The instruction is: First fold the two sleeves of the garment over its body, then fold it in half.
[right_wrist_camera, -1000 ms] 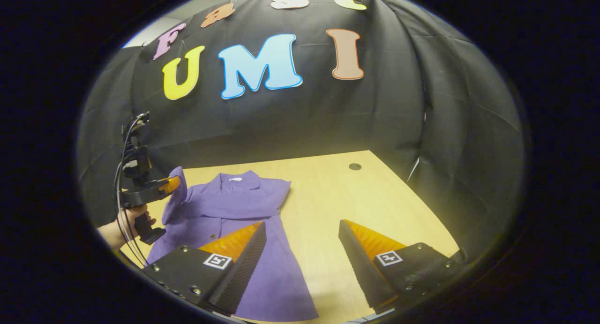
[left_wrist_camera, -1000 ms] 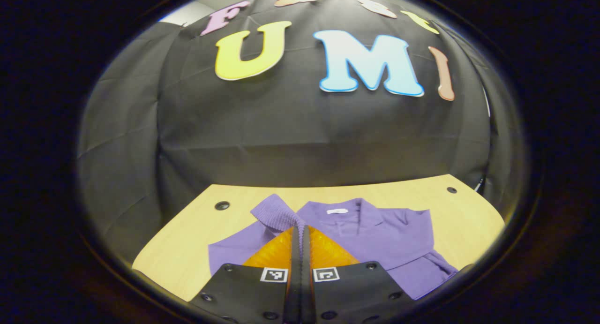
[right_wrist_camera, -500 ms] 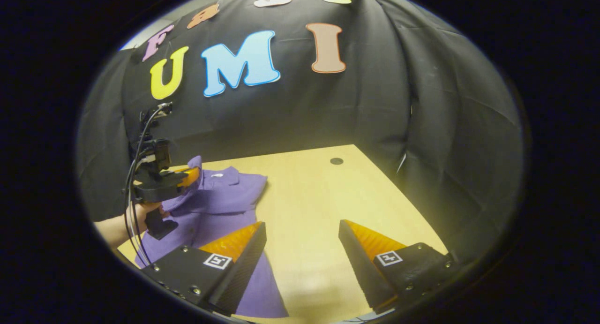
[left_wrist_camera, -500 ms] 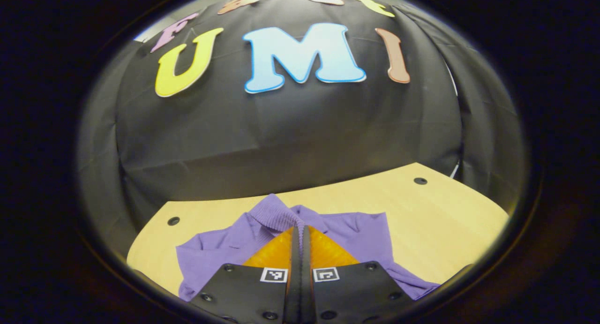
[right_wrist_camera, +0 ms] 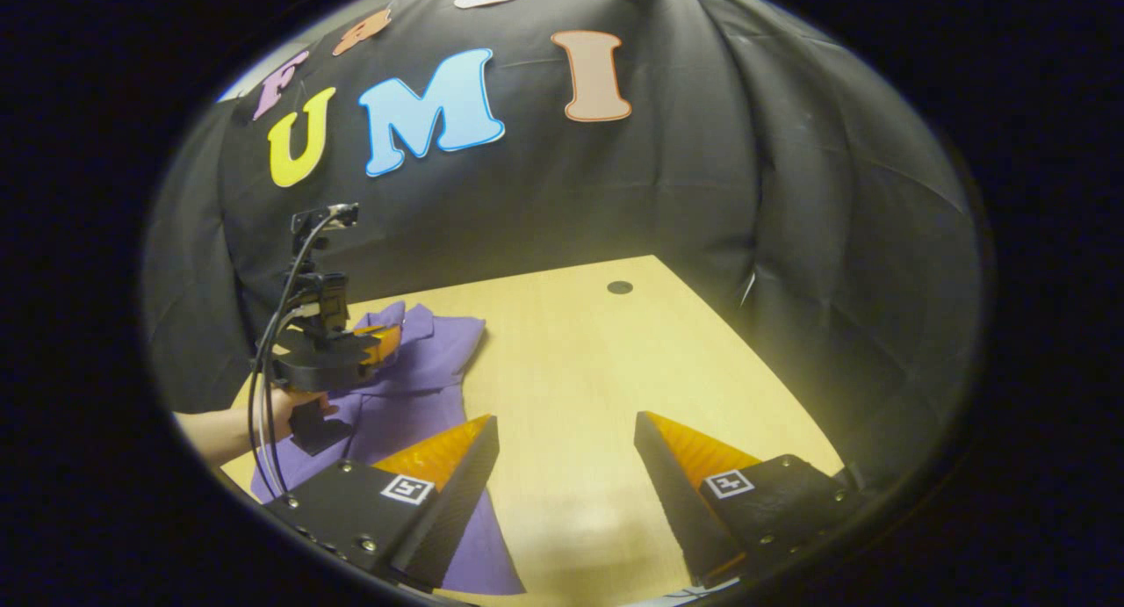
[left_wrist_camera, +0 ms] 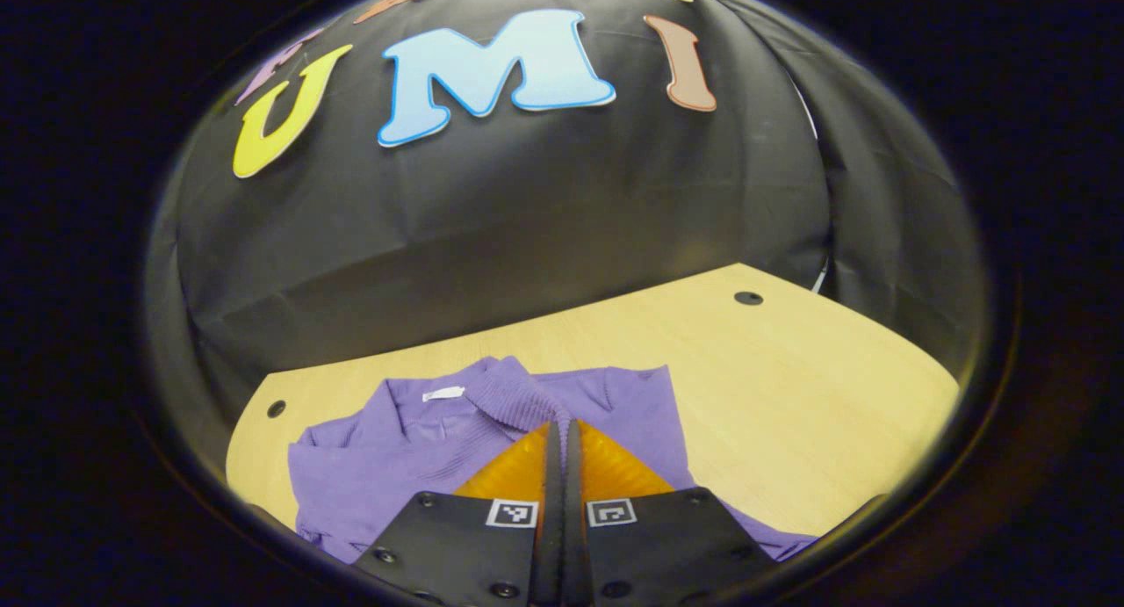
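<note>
Over the last second the left gripper (left_wrist_camera: 562, 427) has carried the ribbed cuff (left_wrist_camera: 509, 394) rightward across the purple garment (left_wrist_camera: 395, 453), and the collar label (left_wrist_camera: 443, 393) has slid from right of the fingers to left of them. In the right gripper view the same tool, held by a hand (right_wrist_camera: 294, 407), has travelled from the garment's left edge to above its chest.

The left gripper's fingers are pressed together with the cuff pinched between them; the cloth rises from the tips and drapes back onto the body. The right gripper (right_wrist_camera: 566, 453) hangs with its fingers spread wide and nothing between them, over bare wood near the garment's right hem.

The garment lies on the wooden table (left_wrist_camera: 790, 396), toward the left and far side in the right gripper view, collar pointing to the far wall. Its right edge (right_wrist_camera: 470, 348) looks straight with no sleeve sticking out — so that sleeve is probably already folded in, though the fold itself is hard to make out.

My reading: step 1 is nearly finished. The held sleeve is over the body but not yet laid down or released. What is left is setting it flat, letting go, and then the fold in half — none of which has begun.
</note>
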